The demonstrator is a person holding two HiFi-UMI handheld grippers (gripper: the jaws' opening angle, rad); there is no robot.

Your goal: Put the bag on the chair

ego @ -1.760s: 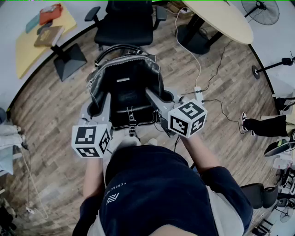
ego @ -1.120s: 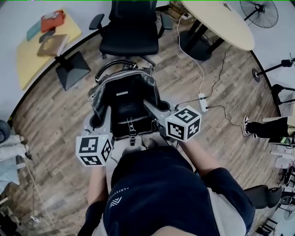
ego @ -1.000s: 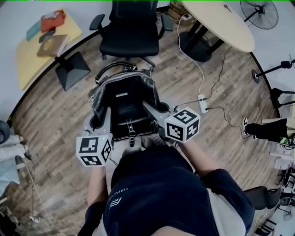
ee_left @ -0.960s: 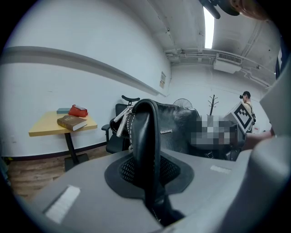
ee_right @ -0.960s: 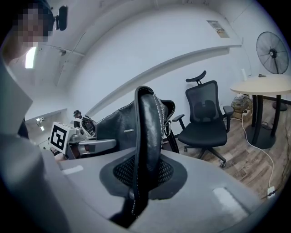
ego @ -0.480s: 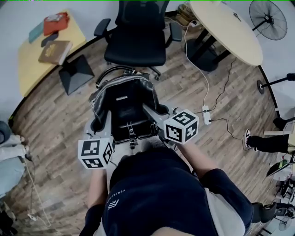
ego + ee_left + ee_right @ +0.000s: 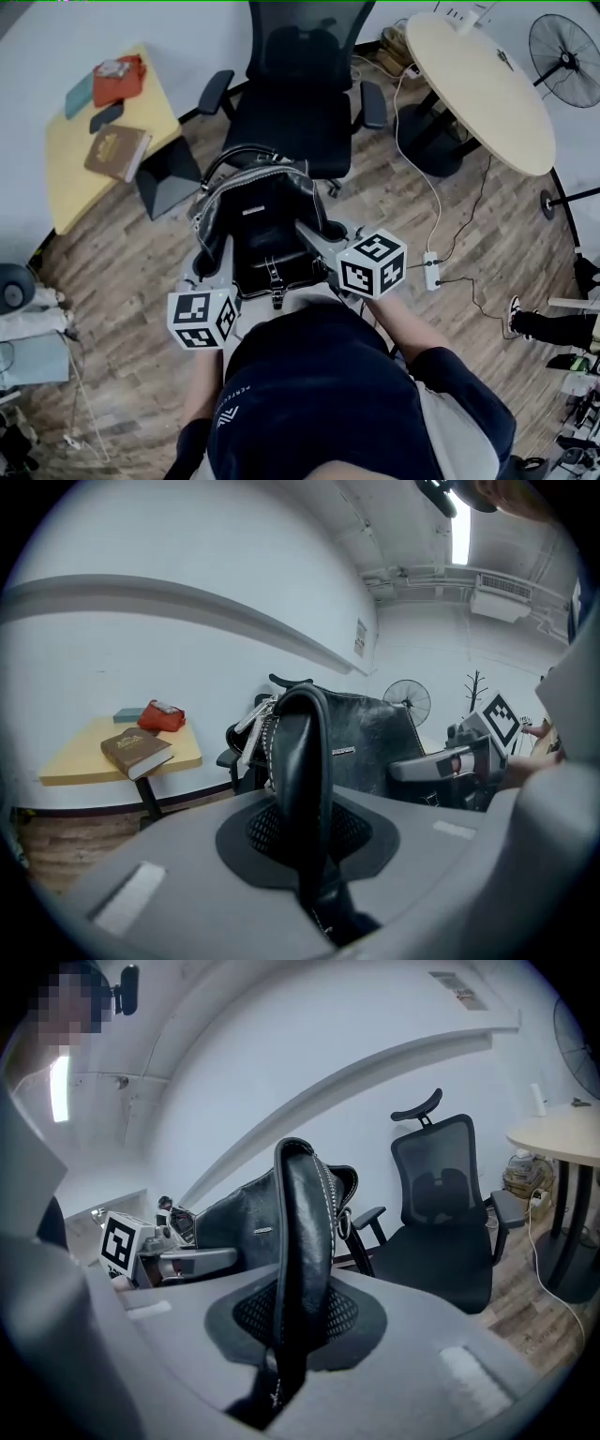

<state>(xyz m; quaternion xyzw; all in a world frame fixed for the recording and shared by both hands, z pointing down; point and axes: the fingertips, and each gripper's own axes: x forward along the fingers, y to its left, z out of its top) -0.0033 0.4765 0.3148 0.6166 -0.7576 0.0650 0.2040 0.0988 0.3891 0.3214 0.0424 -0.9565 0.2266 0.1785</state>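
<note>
Bag (image 7: pixel 264 225) of black leather hangs off the wooden floor (image 7: pixel 122 281), each side pinched tight by the left claw (image 7: pixel 204 269) and right claw (image 7: pixel 323 234), just short of the office chair (image 7: pixel 292 141) ahead: lifted and carried, not yet set on its seat.

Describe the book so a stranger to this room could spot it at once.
A yellow table stands by the wall, left of the black office chair in the head view. The book lies at the table's near edge. It alone is brown and thick; beside it are a red pouch, a teal slab and a dark flat item.
</note>
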